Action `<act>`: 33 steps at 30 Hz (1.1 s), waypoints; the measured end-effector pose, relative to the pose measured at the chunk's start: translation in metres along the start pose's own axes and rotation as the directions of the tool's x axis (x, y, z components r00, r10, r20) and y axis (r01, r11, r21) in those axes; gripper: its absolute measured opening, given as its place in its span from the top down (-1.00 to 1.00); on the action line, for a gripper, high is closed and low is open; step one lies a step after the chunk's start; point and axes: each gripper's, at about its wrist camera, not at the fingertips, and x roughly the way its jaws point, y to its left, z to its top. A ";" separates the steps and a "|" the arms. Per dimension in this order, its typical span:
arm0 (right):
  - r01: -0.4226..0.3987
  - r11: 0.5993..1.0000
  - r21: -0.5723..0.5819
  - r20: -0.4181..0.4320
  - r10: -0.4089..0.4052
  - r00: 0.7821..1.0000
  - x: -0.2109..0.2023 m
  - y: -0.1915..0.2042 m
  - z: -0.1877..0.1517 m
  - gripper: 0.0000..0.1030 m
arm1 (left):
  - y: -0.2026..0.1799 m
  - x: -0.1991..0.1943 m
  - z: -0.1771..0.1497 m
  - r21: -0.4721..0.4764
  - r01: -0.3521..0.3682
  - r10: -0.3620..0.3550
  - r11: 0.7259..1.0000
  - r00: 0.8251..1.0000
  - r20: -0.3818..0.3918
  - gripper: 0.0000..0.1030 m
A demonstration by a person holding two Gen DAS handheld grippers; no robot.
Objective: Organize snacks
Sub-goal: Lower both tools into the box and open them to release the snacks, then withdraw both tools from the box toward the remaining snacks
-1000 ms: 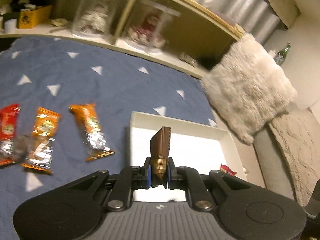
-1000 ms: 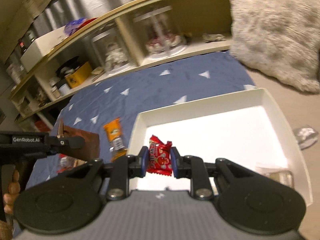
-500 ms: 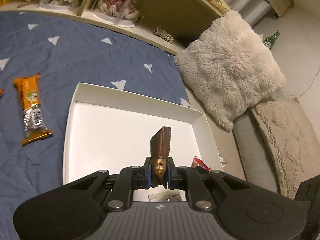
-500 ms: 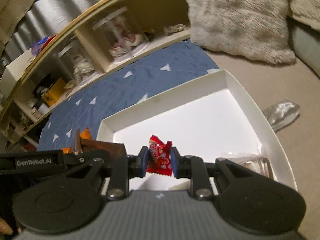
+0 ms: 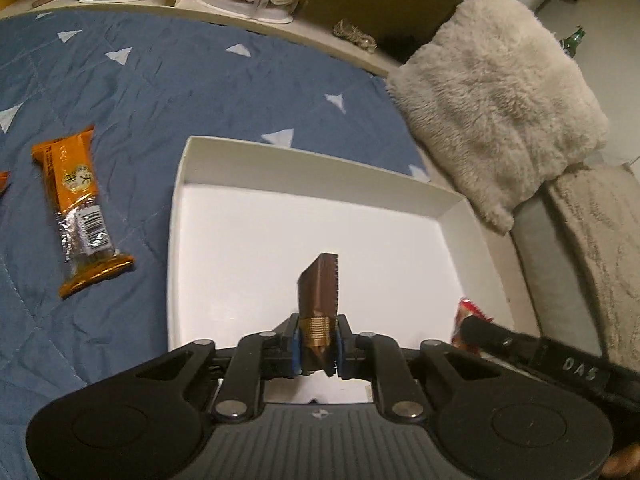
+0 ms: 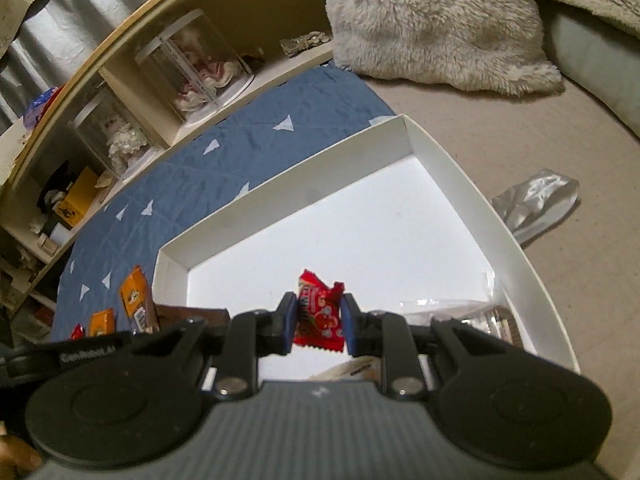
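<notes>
A brown snack stood clamped in the left gripper above the white box. The right gripper pinched a red candy packet over it. At nine o'clock, an orange bar lay on the blue cloth.

Each gripper: ribbed grey housing, two black round-lobed arms with silver pivot screws, blue pads on black fingers; left gripper and right gripper match; white lettering marks the side rails
</notes>
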 end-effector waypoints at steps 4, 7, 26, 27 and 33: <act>0.023 1.000 -0.001 -0.003 -0.023 1.000 0.004 0.000 0.001 0.46 | 0.003 -0.003 0.002 0.048 -0.028 0.028 0.998 1.000 0.008 0.48; 0.036 0.999 0.009 0.005 -0.036 0.999 0.005 -0.003 0.002 0.46 | 0.004 -0.009 0.005 0.072 -0.048 0.046 0.996 0.998 0.032 0.17; 0.099 0.995 0.003 0.002 -0.099 0.995 0.007 -0.002 0.003 -0.31 | -0.004 -0.021 0.002 0.190 -0.133 0.134 0.973 0.991 0.004 -0.41; 0.095 0.995 -0.001 -0.001 -0.095 0.995 0.006 -0.001 0.002 -0.41 | -0.004 -0.022 0.001 0.192 -0.133 0.136 0.972 0.991 0.001 -0.43; 0.122 0.990 -0.069 -0.025 -0.124 0.992 0.003 0.006 0.000 -0.61 | -0.005 -0.026 0.000 0.198 -0.139 0.144 0.970 0.989 -0.013 -0.51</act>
